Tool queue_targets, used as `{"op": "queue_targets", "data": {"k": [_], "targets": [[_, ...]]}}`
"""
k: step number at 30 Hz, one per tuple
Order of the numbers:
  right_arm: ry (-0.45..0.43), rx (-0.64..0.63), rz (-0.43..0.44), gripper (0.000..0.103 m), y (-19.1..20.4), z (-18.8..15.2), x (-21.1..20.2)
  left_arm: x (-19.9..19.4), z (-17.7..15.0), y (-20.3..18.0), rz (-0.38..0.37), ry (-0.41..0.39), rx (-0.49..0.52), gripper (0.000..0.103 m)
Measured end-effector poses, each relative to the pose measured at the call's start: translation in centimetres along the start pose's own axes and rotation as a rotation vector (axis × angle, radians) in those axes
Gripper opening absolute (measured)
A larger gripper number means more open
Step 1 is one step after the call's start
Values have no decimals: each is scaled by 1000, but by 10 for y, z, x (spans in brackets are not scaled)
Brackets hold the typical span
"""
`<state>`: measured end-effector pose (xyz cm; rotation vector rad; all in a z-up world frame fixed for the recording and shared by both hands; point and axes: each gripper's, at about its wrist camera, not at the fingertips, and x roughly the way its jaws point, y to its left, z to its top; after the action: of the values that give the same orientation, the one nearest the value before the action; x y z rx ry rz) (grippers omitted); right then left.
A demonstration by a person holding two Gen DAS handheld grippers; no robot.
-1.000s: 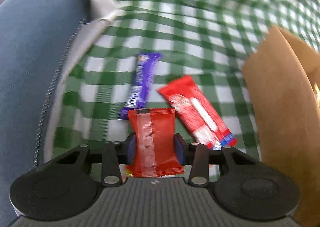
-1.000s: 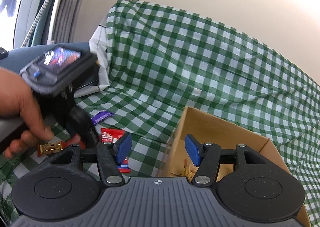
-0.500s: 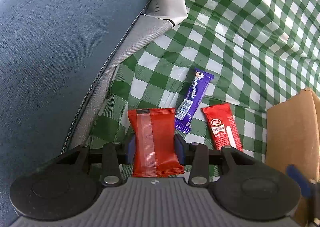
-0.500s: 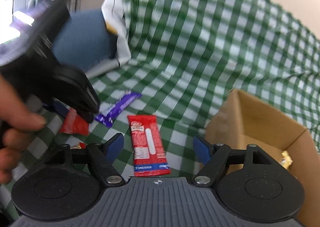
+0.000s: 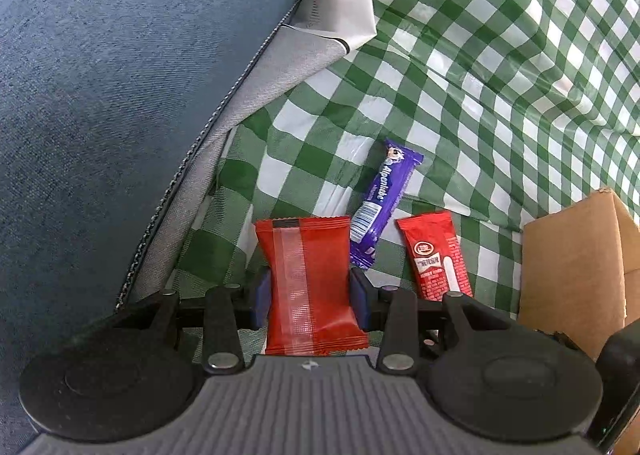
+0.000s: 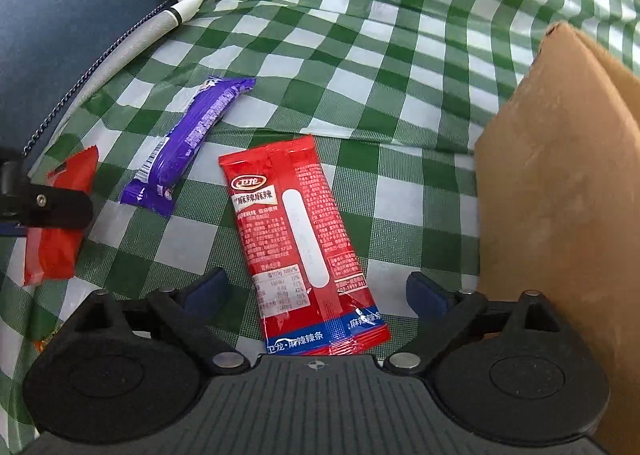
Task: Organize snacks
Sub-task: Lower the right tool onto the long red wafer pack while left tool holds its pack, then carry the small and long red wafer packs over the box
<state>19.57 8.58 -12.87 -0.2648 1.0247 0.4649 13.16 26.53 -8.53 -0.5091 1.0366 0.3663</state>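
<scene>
My left gripper [image 5: 311, 297] is shut on a plain red snack packet [image 5: 310, 287], which stands upright between the blue pads. Beyond it on the green checked cloth lie a purple candy bar [image 5: 382, 201] and a long red spicy-strip packet [image 5: 436, 257]. In the right wrist view my right gripper [image 6: 318, 291] hangs low over that long red packet [image 6: 298, 239]; its jaws are opening wide, with the packet between them and the pads clear of it. The purple bar [image 6: 192, 135] lies to its left. At the far left edge is the left gripper's held red packet [image 6: 60, 215].
A brown cardboard box [image 6: 560, 195] stands at the right, close to my right gripper; it also shows as the box [image 5: 576, 263] in the left wrist view. A blue-grey cushion [image 5: 120, 95] with a zip runs along the left. A white paper bag [image 5: 344, 3] sits behind.
My right gripper has swung left and down from above the box to over the long red packet, and its jaws have widened. My left gripper has rolled and shifted, still holding its packet.
</scene>
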Motion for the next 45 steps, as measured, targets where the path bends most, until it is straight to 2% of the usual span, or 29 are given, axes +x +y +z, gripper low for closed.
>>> {"op": "queue_targets", "data": {"k": [1,3,4,7,8,13,21,26,31,36,45], "targets": [[-2,-13,7,92,1,-1,-1,0,0,-1,-2,-1,0,45],[-10,-38,48,73,2,-3,-5,-1,-1,-1,-5,-3,1,45],[-15,-57,69,55,5,-3,-9,-1,-1,0,-5,-3,1,45],[-20,-120,74,40,13,-7,-21,-3,-2,2,-30,-1,-17,45],[-25,-127,87,38,14,-9,-27,-4,-3,3,-35,-1,-18,45],[-73,-165,73,32,10,-23,-66,-8,-8,0,-28,-7,20,45],[-175,-170,110,30,-2,-51,-145,-24,-24,-10,-6,-52,123,45],[-263,-196,119,30,-19,-68,-188,-51,-43,-26,18,-150,244,45],[-402,-245,75,30,-51,-90,-225,-78,-65,-40,-1,-246,315,45],[-503,-194,54,30,-81,-119,-232,-89,-84,-59,9,-304,386,45],[-571,-168,30,30,-109,-142,-233,-90,-106,-85,0,-327,415,45]]}}
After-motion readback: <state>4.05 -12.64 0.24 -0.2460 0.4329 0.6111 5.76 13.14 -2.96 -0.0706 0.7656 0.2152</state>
